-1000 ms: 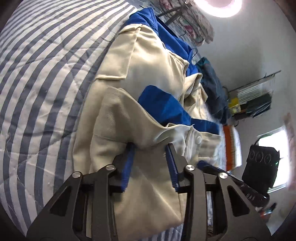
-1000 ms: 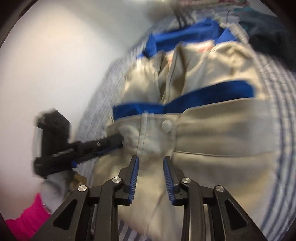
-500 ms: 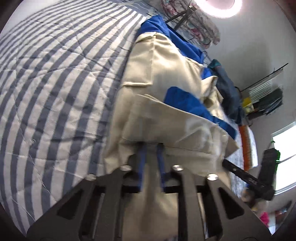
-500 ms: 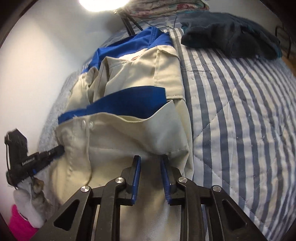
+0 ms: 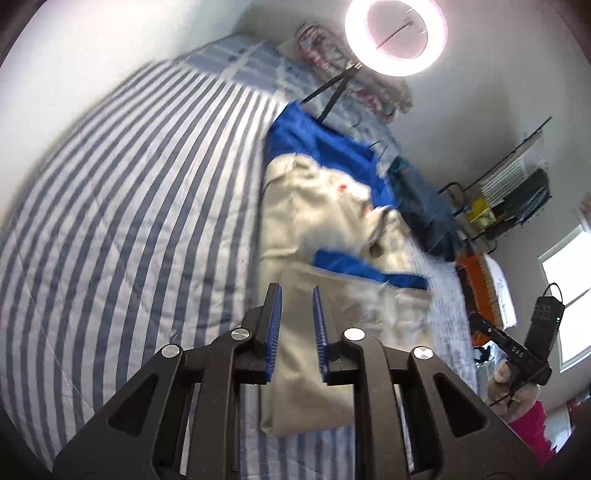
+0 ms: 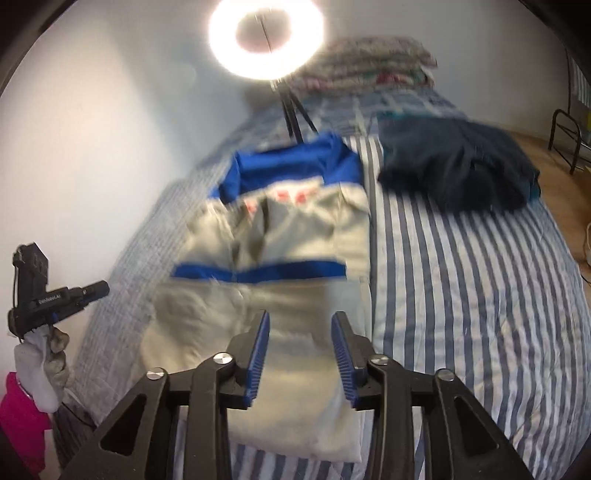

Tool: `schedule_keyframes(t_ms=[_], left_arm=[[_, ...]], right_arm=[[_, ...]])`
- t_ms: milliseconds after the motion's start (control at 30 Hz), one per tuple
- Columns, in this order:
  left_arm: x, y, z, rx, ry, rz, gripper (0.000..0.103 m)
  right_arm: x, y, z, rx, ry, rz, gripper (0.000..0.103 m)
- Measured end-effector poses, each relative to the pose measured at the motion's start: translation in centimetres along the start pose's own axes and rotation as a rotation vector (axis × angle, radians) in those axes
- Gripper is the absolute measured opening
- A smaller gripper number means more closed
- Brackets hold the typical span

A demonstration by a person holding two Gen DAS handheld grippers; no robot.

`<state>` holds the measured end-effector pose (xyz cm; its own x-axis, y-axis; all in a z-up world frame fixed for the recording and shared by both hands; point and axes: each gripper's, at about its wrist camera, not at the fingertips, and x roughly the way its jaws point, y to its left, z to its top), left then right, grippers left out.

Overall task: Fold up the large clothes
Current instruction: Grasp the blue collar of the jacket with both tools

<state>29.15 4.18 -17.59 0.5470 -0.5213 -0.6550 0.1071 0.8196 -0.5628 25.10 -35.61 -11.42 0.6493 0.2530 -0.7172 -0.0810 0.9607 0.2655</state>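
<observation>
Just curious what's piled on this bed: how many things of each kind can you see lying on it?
Cream and blue garment: 1
Dark navy garment: 1
Stack of patterned folded bedding at the head: 1
Ring light on a tripod: 1
Total: 4

Striped bedspread covers the bed. Lit ring light on tripod at its head, beside stacked patterned pillows.
</observation>
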Motion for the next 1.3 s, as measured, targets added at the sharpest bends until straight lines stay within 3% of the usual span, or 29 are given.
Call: schedule_keyframes(t_ms=[67, 133, 300, 600, 633, 733, 933, 1300], left_arm=[[-1.3, -1.2, 1.7, 0.012, -0.045, -0.024, 0.037], [-2.2, -2.6, 3.5, 0.033, -0.079, -0.038, 0.044], [-3.9, -6.1, 9.0, 0.1, -0.145, -0.05, 0.046], [-2.5, -8.7, 19.2, 0.095, -0.158, -0.097, 0.049], [-1.9, -8.6, 20.1, 0.08, -0.157, -0.099, 0.049], [0.6, -8.0, 21.3, 0.076, -0.136, -0.084, 0.058], [7.2, -5.1, 22.3, 0.031, -0.033, -0.068, 0.058], [17.8, 0.2, 24.1, 0.011, 0.076, -0.006, 0.058]], right_arm=[[-1.2, 0.4, 1.1, 0.0, -0.029, 0.002, 0.038], [-2.4, 0.8, 2.7, -0.014, -0.062, 0.005, 0.038], [-4.2, 1.7, 7.0, -0.072, -0.112, -0.003, 0.038], [-4.3, 1.5, 15.6, -0.065, -0.138, 0.041, 0.038], [-3.9, 1.3, 16.3, -0.059, -0.139, 0.05, 0.038], [-1.7, 0.5, 18.4, -0.033, -0.128, 0.059, 0.052], [4.0, -1.0, 20.6, 0.003, -0.074, 0.039, 0.052], [13.1, -3.1, 22.4, -0.03, 0.008, -0.016, 0.052]])
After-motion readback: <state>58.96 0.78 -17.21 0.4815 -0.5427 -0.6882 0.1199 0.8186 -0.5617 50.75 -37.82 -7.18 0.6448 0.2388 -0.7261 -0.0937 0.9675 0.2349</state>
